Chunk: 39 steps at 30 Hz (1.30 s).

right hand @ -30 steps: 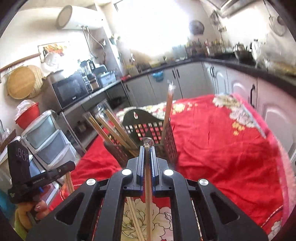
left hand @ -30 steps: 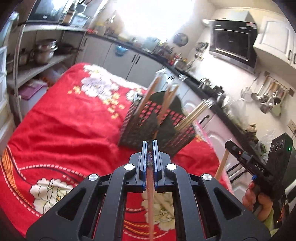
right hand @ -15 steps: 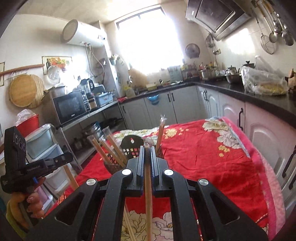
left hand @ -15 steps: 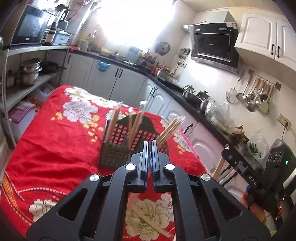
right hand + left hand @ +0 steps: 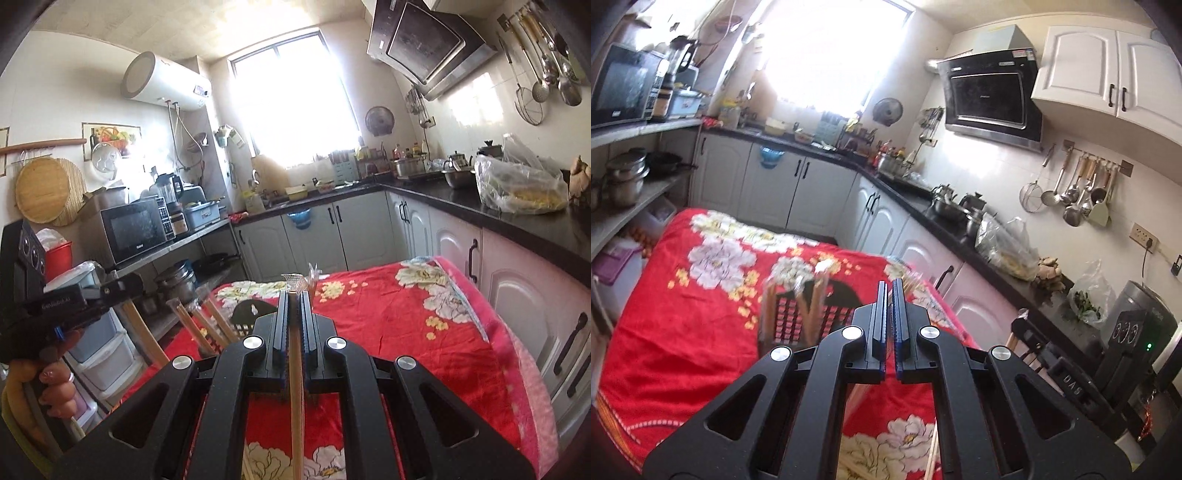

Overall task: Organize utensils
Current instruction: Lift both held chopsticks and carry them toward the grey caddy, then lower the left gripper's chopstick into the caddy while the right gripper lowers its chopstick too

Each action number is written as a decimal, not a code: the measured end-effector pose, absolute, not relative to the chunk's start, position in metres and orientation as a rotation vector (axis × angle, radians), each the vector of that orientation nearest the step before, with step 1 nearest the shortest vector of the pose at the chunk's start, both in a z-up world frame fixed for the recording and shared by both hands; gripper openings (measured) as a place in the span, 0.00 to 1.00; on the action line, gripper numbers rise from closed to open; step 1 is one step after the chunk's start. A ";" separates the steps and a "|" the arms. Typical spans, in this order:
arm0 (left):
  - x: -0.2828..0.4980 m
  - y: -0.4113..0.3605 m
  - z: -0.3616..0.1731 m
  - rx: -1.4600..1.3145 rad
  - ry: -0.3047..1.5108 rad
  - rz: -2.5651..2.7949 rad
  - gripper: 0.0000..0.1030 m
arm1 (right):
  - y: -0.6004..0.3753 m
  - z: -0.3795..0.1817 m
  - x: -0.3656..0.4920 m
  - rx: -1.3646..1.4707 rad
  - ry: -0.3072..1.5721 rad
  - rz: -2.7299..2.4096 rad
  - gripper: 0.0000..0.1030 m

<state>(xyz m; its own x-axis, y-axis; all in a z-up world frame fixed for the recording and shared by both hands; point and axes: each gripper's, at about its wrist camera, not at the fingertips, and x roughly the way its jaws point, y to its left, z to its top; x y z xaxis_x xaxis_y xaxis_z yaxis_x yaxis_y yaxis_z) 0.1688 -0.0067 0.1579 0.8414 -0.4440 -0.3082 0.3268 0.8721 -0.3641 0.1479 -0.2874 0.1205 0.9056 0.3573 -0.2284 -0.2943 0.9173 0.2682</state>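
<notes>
My left gripper (image 5: 890, 295) has its jaws drawn nearly together with only a thin slit between the blue pads, and I see nothing in that slit. My right gripper (image 5: 294, 299) is clamped on a wrapped pair of wooden chopsticks (image 5: 295, 369), which runs straight along the fingers, its clear wrapper tip poking out past them.

Below both grippers lies a table under a red floral cloth (image 5: 683, 314). On it stands a black perforated utensil holder (image 5: 798, 321), blurred in the left view, with several wrapped chopsticks standing tilted in it; from the right view the same holder (image 5: 251, 314) sits just behind my fingers. More loose chopsticks (image 5: 932, 454) lie on the cloth near the lower edge.

Around the table is a small kitchen. A bright window (image 5: 295, 107) sits over a black countertop (image 5: 517, 218) and white cabinets (image 5: 783, 188). A range hood (image 5: 990, 99) hangs on the tiled wall, with ladles and strainers (image 5: 1078, 195) on a rail beside it. A plastic bag of food (image 5: 517, 188) rests on the counter. On the opposite side a shelf carries a microwave (image 5: 133, 229), with pots below, and a white water heater (image 5: 166, 83) is mounted high on the wall.
</notes>
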 end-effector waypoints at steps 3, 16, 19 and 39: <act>0.172 -0.013 0.168 -0.289 0.378 -0.426 0.01 | -0.284 0.126 0.152 0.222 0.262 0.342 0.06; 0.192 -0.029 0.205 -0.230 0.301 -0.442 0.01 | -0.263 0.150 0.173 0.200 0.183 0.376 0.06; 0.198 -0.030 0.209 -0.228 0.297 -0.437 0.01 | -0.260 0.156 0.177 0.201 0.155 0.384 0.06; 0.240 -0.033 0.218 -0.228 0.248 -0.352 0.01 | -0.244 0.195 0.212 0.167 -0.018 0.394 0.06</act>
